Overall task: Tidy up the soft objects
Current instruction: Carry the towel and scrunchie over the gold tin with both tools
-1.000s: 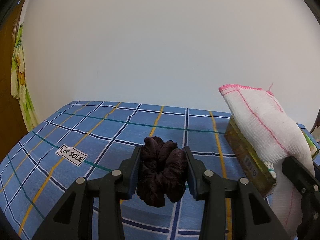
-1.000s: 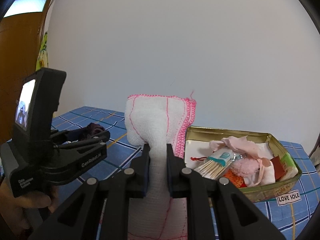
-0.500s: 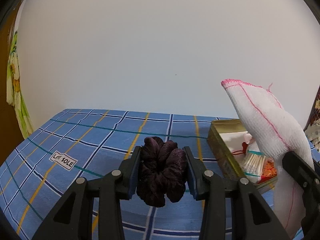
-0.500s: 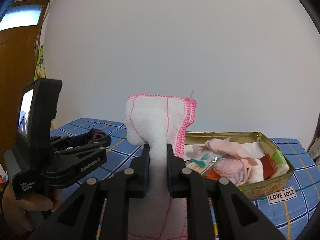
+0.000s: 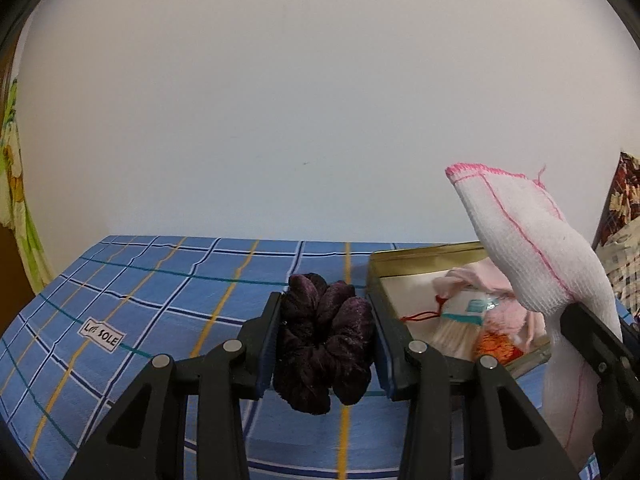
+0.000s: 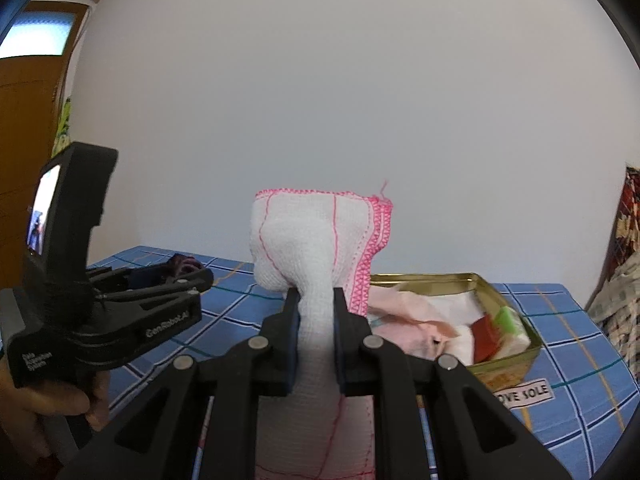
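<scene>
Left wrist view, from the tongs outward: the left gripper (image 5: pixel 324 340) is clamped on a dark purple velvet scrunchie (image 5: pixel 323 340), both pads pressing its sides, and the scrunchie bulges above and sags below the fingers. It is held off the blue plaid tablecloth (image 5: pixel 168 304). At 3 o'clock from the scrunchie, just beside the right-hand finger, sits an open gold tin (image 5: pixel 420 252) holding pale pink fabric (image 5: pixel 476 276), a small brush with light bristles and a teal band (image 5: pixel 456 324) and something orange (image 5: pixel 494 346). At 9 o'clock, well apart, a white label reading "SOLE" (image 5: pixel 102 334) lies on the cloth. At 3 o'clock near the frame edge, the right gripper (image 5: pixel 596 344) holds a white cloth with pink stitching (image 5: pixel 520 240) that stands up over the tin's near corner.

Right wrist view: the right gripper (image 6: pixel 316 336) is pinched tight on that white cloth (image 6: pixel 320 248), its top flaring wide above the fingers and the rest hanging below. At 3 o'clock behind it the tin (image 6: pixel 508 308) shows pink fabric, a red piece (image 6: pixel 486 334) and a green piece (image 6: pixel 508 318); a "LOVE SOLE" label (image 6: pixel 524 394) lies on the tablecloth (image 6: pixel 576 360) at the tin's front. At 9 o'clock the left gripper (image 6: pixel 188 274) carries the scrunchie (image 6: pixel 182 262), with a hand (image 6: pixel 52 404) on its handle. A plain white wall (image 6: pixel 320 100) fills 12 o'clock.
</scene>
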